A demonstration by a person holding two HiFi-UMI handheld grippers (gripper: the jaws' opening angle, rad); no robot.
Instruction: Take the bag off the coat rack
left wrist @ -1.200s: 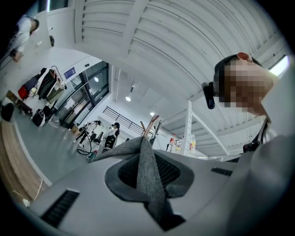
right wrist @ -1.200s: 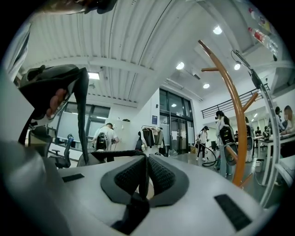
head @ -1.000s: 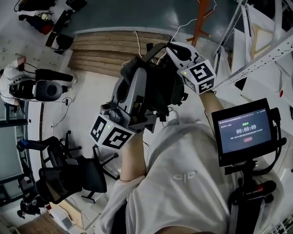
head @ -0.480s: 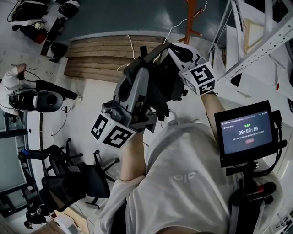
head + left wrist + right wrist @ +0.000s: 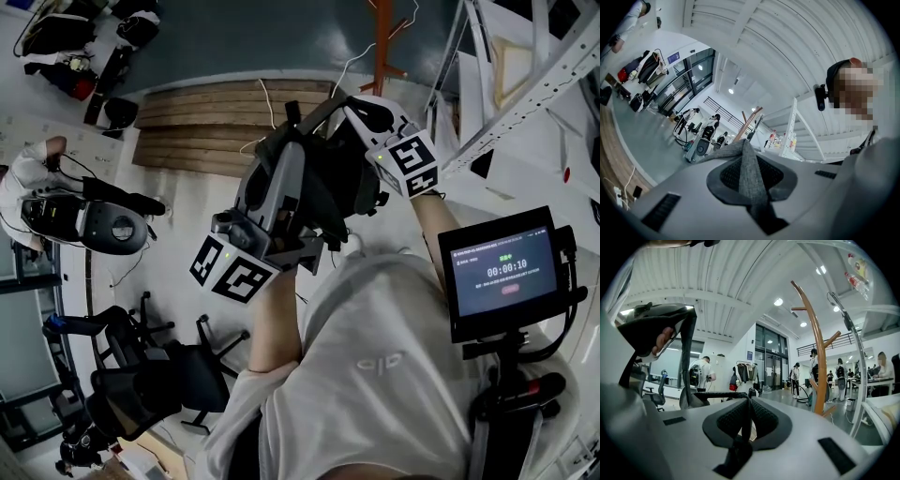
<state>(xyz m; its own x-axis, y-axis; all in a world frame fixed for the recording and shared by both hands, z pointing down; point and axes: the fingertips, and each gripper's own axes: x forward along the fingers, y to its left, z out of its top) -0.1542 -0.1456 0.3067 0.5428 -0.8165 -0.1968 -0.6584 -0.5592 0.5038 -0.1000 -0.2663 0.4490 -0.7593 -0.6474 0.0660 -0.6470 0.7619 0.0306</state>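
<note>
A dark grey bag hangs between my two grippers, close to my chest in the head view. My left gripper is shut on a grey fabric strap, which runs between its mesh pads. My right gripper is shut on a thin black strap that leads left to the bag's dark body. The orange wooden coat rack stands apart from the bag, beyond the grippers. It rises bare at the right in the right gripper view and shows small in the left gripper view.
A monitor on a pole stands at my right. White metal shelving runs along the right side. A wooden platform lies on the floor ahead. Office chairs and a person with a machine are at the left.
Both grippers keep their hold on the bag's straps and stay almost still. The floor, the platform and the rack's foot slide slightly in the head view as the head shifts.
</note>
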